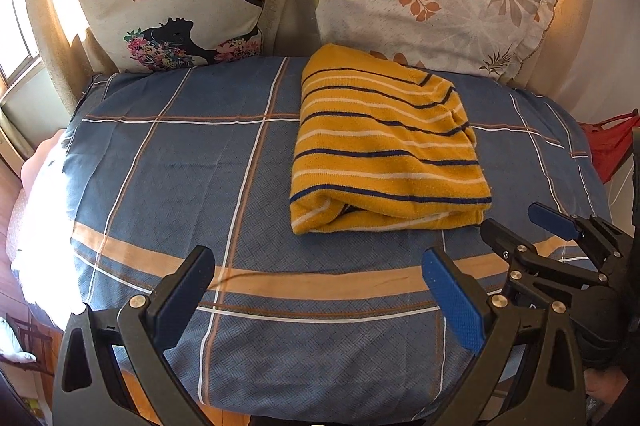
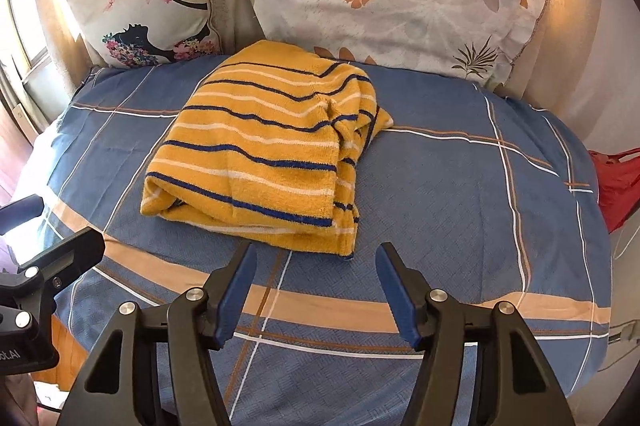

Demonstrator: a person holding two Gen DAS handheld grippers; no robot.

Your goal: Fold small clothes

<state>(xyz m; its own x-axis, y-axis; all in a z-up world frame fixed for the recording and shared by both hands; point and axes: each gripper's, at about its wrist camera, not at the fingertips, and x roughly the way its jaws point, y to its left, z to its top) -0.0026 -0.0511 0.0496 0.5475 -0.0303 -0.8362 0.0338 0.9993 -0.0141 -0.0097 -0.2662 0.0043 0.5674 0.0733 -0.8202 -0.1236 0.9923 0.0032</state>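
Mustard-yellow terry garment with navy and white stripes (image 2: 260, 154), folded, centre frame on blue plaid bedcover (image 2: 460, 186), long axis toward pillows, nearer right gripper (image 2: 316, 290), jaws apart, empty; left gripper (image 1: 316, 302) likewise apart, empty.

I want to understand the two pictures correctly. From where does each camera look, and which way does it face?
Left wrist: sits on the left gripper, looking down and forward over the blue checked bedcover; its open fingers show, with the right gripper at right.
Right wrist: sits on the right gripper, facing the same way; its open fingers show, the left gripper at left.
Shared: the folded yellow striped knit garment, bedcover and two printed pillows.
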